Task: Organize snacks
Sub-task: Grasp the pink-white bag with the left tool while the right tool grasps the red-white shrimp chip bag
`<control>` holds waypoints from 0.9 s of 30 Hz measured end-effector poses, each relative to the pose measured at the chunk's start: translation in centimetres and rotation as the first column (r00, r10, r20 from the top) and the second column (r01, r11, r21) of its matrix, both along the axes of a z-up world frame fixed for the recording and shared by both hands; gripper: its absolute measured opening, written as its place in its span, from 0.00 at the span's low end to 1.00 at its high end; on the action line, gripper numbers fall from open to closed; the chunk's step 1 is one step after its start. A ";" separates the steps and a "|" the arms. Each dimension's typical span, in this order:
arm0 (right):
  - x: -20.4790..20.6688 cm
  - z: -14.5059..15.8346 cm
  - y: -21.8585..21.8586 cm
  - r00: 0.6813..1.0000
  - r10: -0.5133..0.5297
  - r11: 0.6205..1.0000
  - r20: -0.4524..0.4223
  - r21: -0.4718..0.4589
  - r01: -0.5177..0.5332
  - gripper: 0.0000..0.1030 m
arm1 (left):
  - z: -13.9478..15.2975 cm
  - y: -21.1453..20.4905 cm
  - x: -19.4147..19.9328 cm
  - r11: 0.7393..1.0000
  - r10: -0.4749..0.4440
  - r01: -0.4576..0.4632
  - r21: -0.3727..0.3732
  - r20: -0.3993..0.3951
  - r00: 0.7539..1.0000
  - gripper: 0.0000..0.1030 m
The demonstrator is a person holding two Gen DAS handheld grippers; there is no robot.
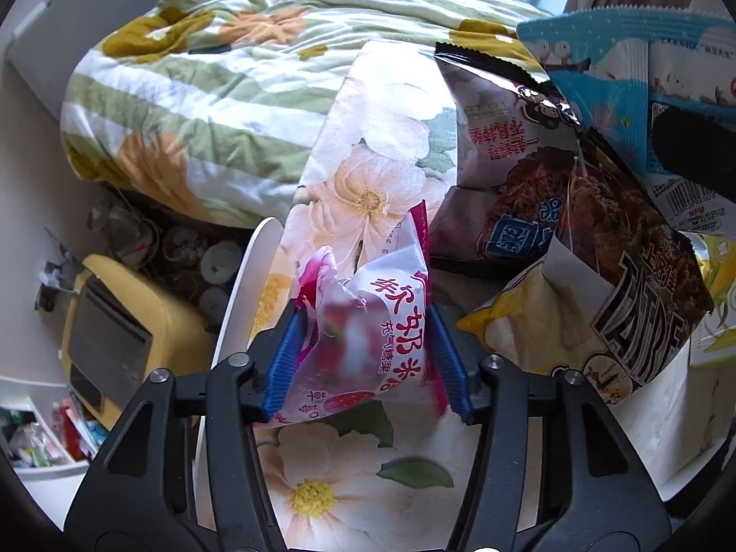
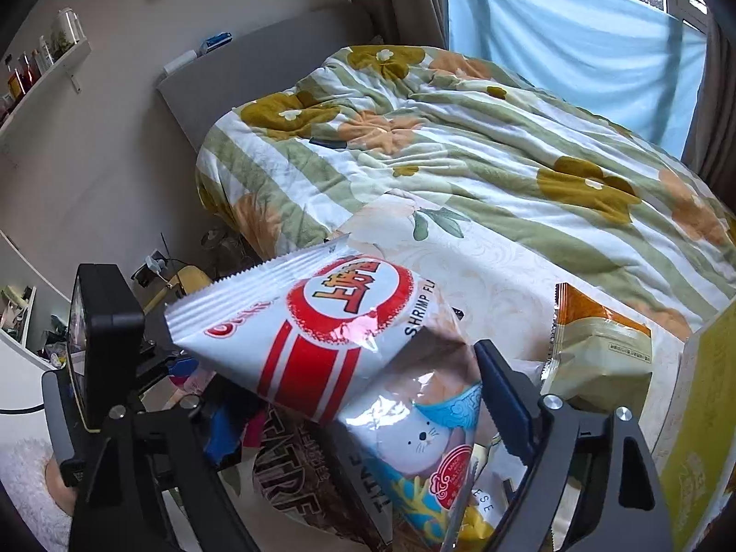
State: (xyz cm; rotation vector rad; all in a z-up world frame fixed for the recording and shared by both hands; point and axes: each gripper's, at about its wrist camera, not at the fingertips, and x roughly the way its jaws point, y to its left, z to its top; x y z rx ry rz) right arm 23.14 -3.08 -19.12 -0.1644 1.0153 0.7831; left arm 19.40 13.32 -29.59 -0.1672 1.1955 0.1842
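White and red snack bag (image 2: 322,336): we read "SHRIMP FL".
Dark snack bag (image 1: 639,303): we read "TATRE", upside down.
Blue packet (image 1: 644,83): we read "MPM".

A bed (image 2: 460,147) with a green-striped floral quilt (image 1: 207,92) fills the room; a grey headboard (image 2: 257,60) stands against the pale wall; daylight comes through a blue-curtained window (image 2: 575,41); a wall shelf (image 2: 41,78) carries bottles.

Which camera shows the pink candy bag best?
The left wrist view. There the pink candy bag sits in the middle, squeezed between the left gripper's blue fingers, with its writing showing. The right wrist view shows only a pink scrap low on the left, which may be the same bag.
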 end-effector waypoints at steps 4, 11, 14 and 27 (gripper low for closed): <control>-0.1 -0.1 -0.3 1.000 0.000 1.000 -0.002 -0.001 0.000 0.62 | 0.3 0.3 -0.4 1.000 0.009 -0.009 -0.022 0.001 1.000 0.42; -0.9 0.8 -1.3 0.999 -0.040 0.999 0.010 0.022 0.040 0.59 | 0.8 0.4 -1.3 0.999 0.008 -0.008 -0.054 0.009 1.000 0.39; -1.4 1.5 -1.9 0.998 -0.061 0.998 0.022 0.030 0.060 0.59 | 1.2 0.3 -1.7 0.998 0.005 -0.004 -0.062 0.018 1.000 0.38; -5.0 5.5 -4.4 0.981 -0.174 0.983 0.085 0.073 0.168 0.58 | 7.0 -0.4 -4.3 0.995 -0.044 0.055 -0.086 0.128 0.991 0.38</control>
